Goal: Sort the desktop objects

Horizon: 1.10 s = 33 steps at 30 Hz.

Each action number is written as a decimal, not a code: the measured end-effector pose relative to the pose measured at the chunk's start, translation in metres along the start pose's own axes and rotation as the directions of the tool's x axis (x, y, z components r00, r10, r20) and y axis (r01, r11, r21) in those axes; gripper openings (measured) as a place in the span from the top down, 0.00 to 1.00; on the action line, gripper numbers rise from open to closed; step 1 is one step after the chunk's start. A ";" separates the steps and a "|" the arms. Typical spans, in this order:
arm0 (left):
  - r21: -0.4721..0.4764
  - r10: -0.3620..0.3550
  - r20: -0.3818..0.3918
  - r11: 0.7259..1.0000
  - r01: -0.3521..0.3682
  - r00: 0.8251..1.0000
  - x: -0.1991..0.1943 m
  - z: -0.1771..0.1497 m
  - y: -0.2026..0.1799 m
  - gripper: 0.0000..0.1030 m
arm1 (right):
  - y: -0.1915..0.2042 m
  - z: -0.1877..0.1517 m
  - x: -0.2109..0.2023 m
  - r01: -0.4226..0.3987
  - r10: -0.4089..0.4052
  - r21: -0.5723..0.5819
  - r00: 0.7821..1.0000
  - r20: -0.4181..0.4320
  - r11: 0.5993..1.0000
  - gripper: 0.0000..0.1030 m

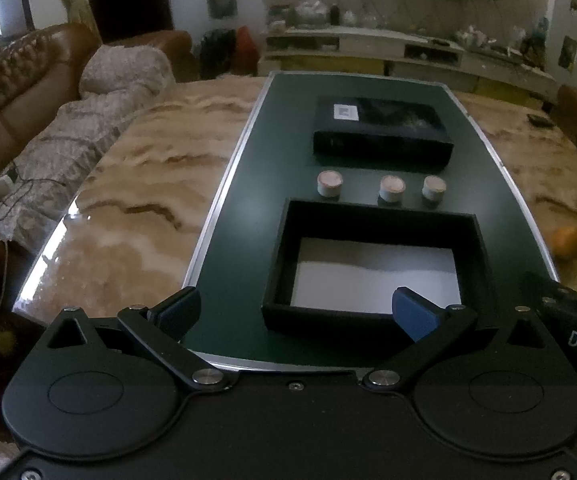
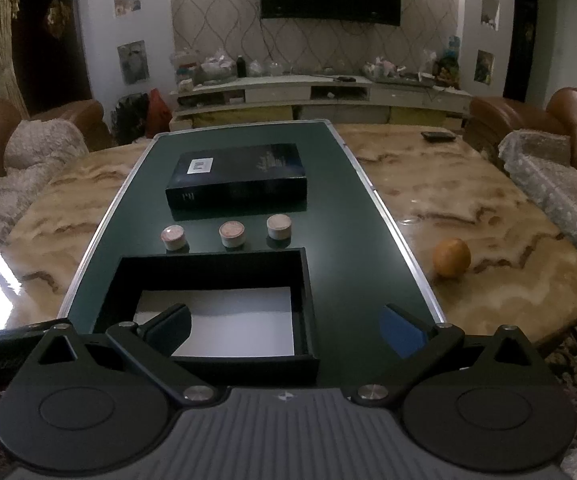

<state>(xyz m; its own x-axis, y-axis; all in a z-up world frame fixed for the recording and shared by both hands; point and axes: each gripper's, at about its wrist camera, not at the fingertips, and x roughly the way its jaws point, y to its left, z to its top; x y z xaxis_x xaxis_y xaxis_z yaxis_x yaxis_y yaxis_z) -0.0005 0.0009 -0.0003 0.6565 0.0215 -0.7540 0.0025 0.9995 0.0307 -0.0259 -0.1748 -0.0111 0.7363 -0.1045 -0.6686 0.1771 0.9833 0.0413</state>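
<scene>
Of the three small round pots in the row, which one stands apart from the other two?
The leftmost pot: a wider gap separates it from the middle pot than the middle from the right pot.

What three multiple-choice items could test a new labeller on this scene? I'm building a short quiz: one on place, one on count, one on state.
1. Where does the orange lie?
A. In the open box
B. On the marble table, off the green mat
C. On the closed box

2. How many small round jars stand in the row?
A. Two
B. Three
C. Five

3. The right claw is:
A. Open, empty
B. Shut on a jar
C. Shut on the orange

Key: B, it rests on marble beside the mat; B, three stand before the open box; A, fingers apart, nothing between.
</scene>
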 end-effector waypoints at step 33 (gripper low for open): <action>0.012 0.028 -0.038 1.000 -0.027 0.999 0.015 -0.006 0.008 0.00 | 0.009 0.000 0.010 -0.005 0.005 -0.040 1.000 -0.007 0.999 0.00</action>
<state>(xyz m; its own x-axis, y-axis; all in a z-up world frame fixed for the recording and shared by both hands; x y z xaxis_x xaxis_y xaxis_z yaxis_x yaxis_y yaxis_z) 0.0049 0.0091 -0.0154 0.6269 0.0501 -0.7775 -0.0064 0.9982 0.0591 -0.0165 -0.1672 -0.0173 0.7322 -0.0985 -0.6739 0.1470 0.9890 0.0152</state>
